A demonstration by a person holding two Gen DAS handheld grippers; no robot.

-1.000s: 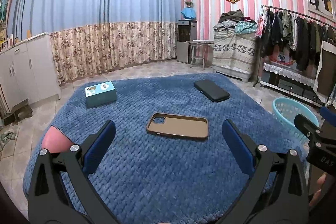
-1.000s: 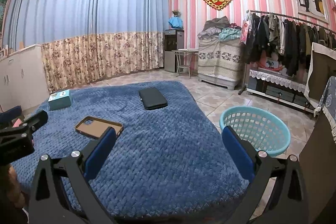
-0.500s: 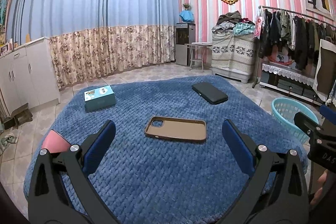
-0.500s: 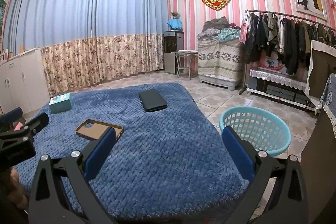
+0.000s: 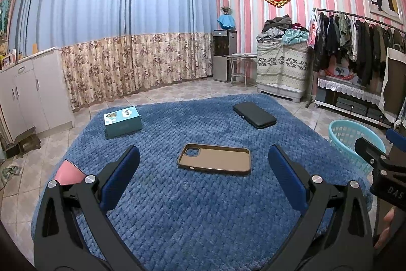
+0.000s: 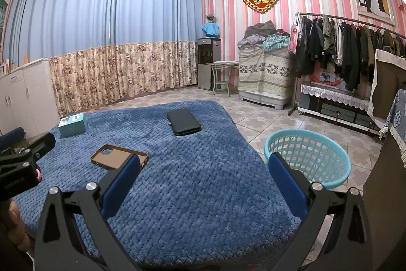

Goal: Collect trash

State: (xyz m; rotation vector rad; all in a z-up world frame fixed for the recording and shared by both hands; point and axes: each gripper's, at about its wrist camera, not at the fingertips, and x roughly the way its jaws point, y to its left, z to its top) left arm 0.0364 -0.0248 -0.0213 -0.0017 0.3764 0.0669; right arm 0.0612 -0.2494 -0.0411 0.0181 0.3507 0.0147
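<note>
Phone case ahead of the left gripper

The phone case [image 5: 214, 162] lies crosswise, straight beyond the left gripper [image 5: 203, 169]; both grippers' fingers spread, empty.

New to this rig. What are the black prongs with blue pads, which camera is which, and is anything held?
No robot here: a person holds a two-finger tool in each hand, each with a fisheye camera looking along its fingers. In the left view, the left tool is open and empty; the right tool pokes in at the right edge. The right view shows the right tool open and empty as well. On the blue blanket lie a brown phone case, a black case and a teal box. A teal basket stands on the tiled floor beside it.
</note>
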